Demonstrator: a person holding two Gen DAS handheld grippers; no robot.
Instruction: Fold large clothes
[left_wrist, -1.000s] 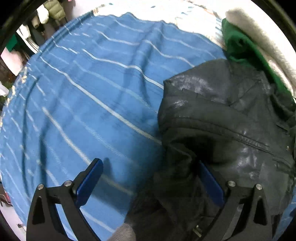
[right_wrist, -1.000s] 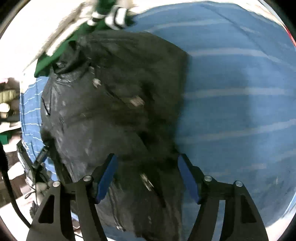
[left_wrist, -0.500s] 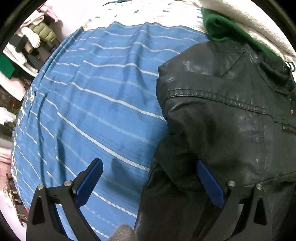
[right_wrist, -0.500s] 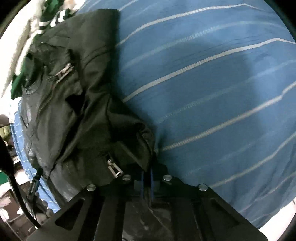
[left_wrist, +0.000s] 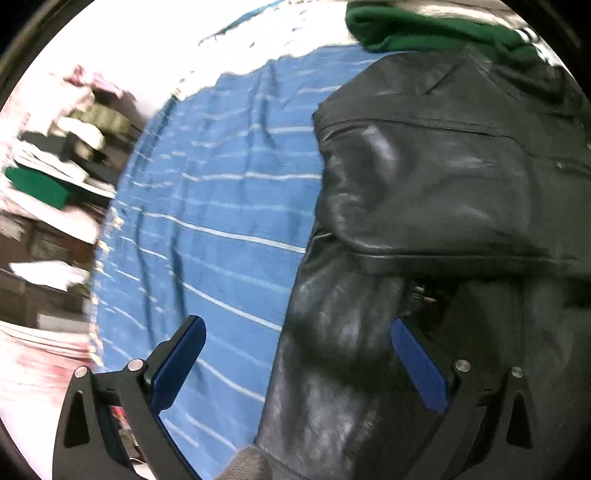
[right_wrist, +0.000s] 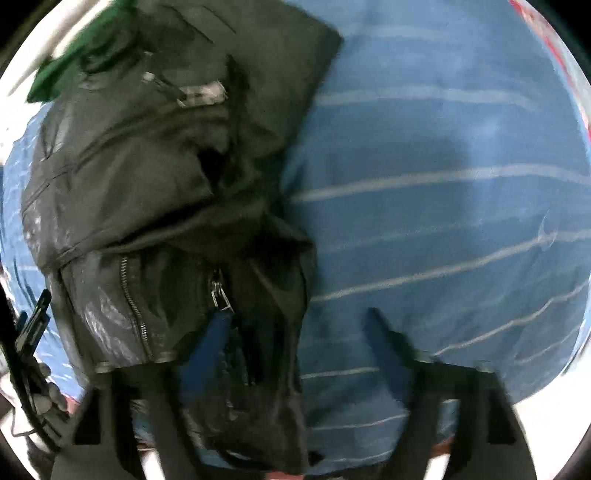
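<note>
A black leather jacket (left_wrist: 443, 192) lies bunched on a blue striped sheet (left_wrist: 221, 206). My left gripper (left_wrist: 295, 325) is open above the jacket's left edge. One blue pad hangs over the sheet, and the other over a sleeve that runs down between the fingers. In the right wrist view the jacket (right_wrist: 155, 177) fills the left half, with zippers showing. My right gripper (right_wrist: 295, 325) is blurred and its jaws are opening. A fold of the jacket's edge lies between them next to the left finger, and the pads do not press on it.
A green garment (left_wrist: 424, 33) and pale cloth lie beyond the jacket's collar. Shelves stacked with folded clothes (left_wrist: 55, 166) stand past the sheet's left edge. In the right wrist view, bare striped sheet (right_wrist: 443, 184) stretches to the right of the jacket.
Half a second ago my right gripper was shut on the jacket's edge. Its jaws have now spread and the fabric lies loose. My left gripper stayed open while its view swung across the jacket.
</note>
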